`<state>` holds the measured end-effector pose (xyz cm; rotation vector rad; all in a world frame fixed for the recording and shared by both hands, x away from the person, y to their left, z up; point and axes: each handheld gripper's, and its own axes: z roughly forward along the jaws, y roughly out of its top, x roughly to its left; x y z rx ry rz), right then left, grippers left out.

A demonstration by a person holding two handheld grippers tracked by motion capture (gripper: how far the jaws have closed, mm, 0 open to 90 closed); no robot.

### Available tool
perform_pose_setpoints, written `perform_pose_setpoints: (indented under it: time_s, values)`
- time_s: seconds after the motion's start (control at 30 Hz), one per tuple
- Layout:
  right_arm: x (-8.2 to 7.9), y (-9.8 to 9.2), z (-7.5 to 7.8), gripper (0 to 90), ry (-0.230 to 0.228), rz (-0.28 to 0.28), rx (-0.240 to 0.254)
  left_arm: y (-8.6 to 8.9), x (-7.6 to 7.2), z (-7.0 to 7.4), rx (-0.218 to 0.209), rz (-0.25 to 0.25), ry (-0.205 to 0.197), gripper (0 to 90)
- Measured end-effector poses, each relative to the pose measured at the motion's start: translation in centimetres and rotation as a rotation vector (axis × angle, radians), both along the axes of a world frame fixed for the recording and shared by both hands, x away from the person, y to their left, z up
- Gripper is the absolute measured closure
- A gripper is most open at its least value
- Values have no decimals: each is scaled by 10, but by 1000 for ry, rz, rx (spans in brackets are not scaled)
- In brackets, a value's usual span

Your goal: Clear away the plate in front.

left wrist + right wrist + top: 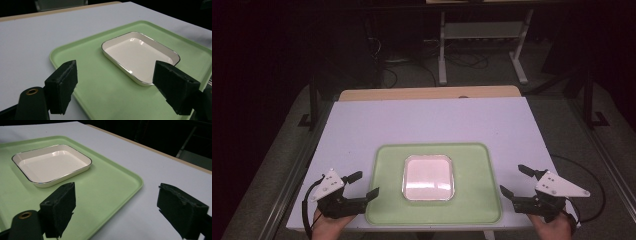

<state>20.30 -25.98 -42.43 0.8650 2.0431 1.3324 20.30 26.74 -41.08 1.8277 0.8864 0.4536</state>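
A pale green tray (382, 210) lies on the white table near its front edge, and a white square dish (428, 177) rests in its middle, with nothing in it. My left gripper (366, 185) sits at the tray's left front corner, jaws open and nothing between them. My right gripper (515, 180) sits just off the tray's right edge, also open with nothing held. In the left gripper view the dish (140, 55) lies ahead on the tray (82, 55), beyond the gripper (115, 85). In the right gripper view the dish (51, 165) lies to the left on the tray (110, 182), past the gripper (115, 205).
The white table top (432, 120) stretches back to a wooden strip (427, 93) at its far edge. Beyond it stand a metal frame (482, 40) and cables on the dark floor. Cables trail from both grippers near the table's front corners.
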Motion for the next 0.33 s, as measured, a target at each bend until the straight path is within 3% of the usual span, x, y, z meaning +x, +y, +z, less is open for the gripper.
perform_pose_setpoints:
  time_s: [0.33]
  values:
    - [-3,3,1,144,-13,17,9,-1,-2,0,-9,-5,-6,180]
